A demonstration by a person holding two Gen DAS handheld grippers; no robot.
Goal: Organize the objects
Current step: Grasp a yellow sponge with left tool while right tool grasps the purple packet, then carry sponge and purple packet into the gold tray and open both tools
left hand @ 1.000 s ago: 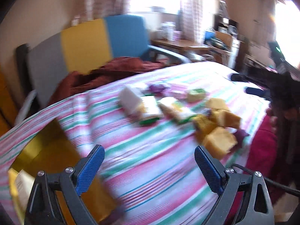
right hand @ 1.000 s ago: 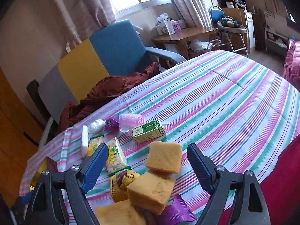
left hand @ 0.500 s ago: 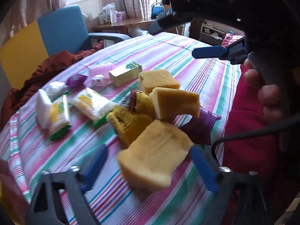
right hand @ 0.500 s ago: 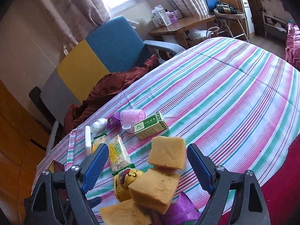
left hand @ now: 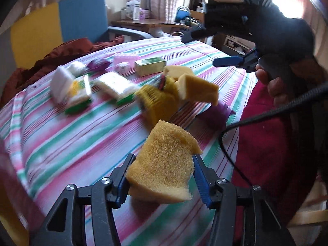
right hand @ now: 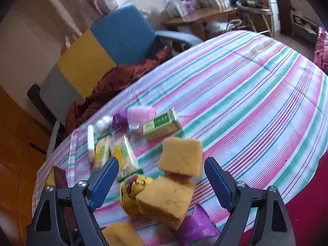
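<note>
Both fisheye views look forward along a hand-held gripper, low and close over the striped bed (left hand: pixel 67 135) (right hand: pixel 235 94). The left view faces rightward across the clutter and catches the right hand-held gripper (left hand: pixel 229 61). The right view faces the chair (right hand: pixel 114 41). Both share the sponges (left hand: pixel 196 88) (right hand: pixel 181 156) and the chair (left hand: pixel 82 18).

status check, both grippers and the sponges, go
Left gripper shut on a yellow sponge, lifted off the striped cloth. Right gripper open, hovering over two stacked sponges. Yellow toy and purple packet crowd them.
</note>
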